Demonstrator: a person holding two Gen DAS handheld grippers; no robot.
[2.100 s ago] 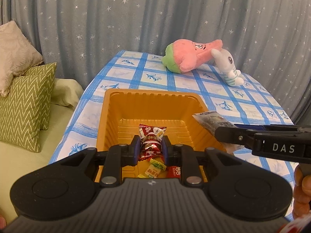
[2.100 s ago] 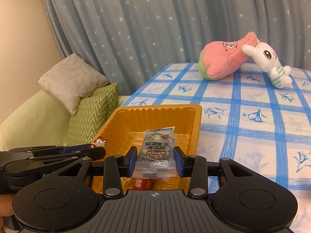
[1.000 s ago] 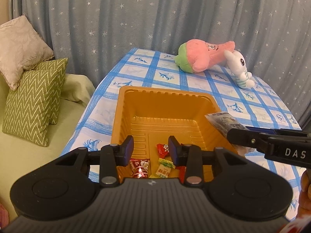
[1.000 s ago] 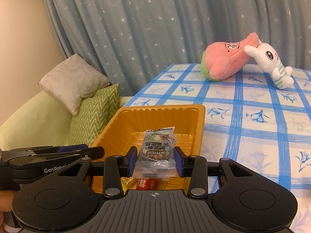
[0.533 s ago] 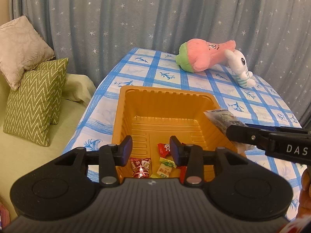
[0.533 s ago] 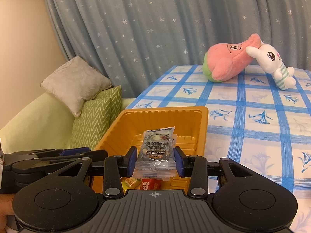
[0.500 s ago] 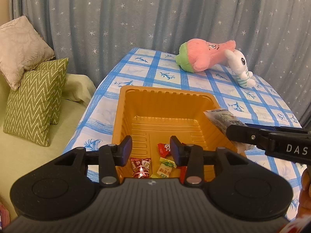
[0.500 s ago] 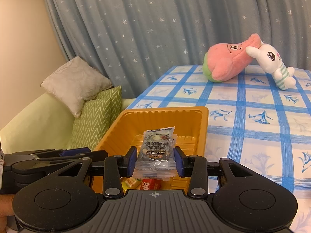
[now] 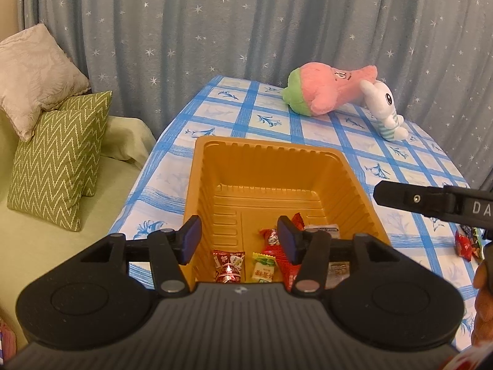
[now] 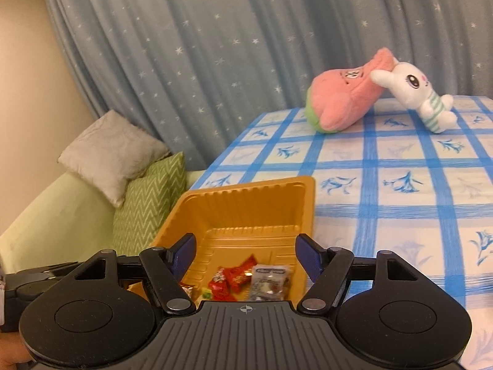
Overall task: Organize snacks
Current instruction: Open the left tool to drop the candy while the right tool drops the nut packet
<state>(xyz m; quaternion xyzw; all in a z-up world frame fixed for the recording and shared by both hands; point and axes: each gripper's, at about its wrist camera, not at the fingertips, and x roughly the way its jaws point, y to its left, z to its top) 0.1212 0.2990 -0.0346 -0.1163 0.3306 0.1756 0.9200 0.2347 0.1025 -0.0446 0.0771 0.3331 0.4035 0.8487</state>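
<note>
Over the near end of the tray, the left tool [image 9: 239, 240] hung released, its blue-padded fingers spread wide with nothing between them. The right tool [image 10: 245, 252] was likewise released, its matte black arms splayed and its pads well apart above the same corner.

Below both lay the orange tray [image 9: 354, 182], a thin moulded plastic tub with ribbed, sloping walls and a stepped floor. The snacks sat bunched at its near end: a glossy red foil packet [image 9: 228, 265], a small green-and-yellow candy wrapper [image 9: 262, 269], crinkled red wrappers [image 10: 234, 279] and a flat clear pouch with a dark printed label [image 10: 270, 281], which rested on the tray floor beside the red ones. In the left wrist view, two more red packets [image 9: 463, 244] lay outside the tray on the bench, near the right edge of the frame.

The bench [image 10: 400, 203] was covered by a smooth cloth of blue checks with small flower prints. At its far end a plump pink plush with a green base [image 10: 342, 104] lay on its side, touching a white rabbit plush [image 10: 416, 92] in striped clothing. To the left stood a pale green sofa carrying a zigzag-woven green cushion [image 9: 58, 160] and a cream textured cushion [image 9: 34, 74]. A grey-blue curtain [image 10: 215, 46] dotted with white stars hung in soft folds behind.
</note>
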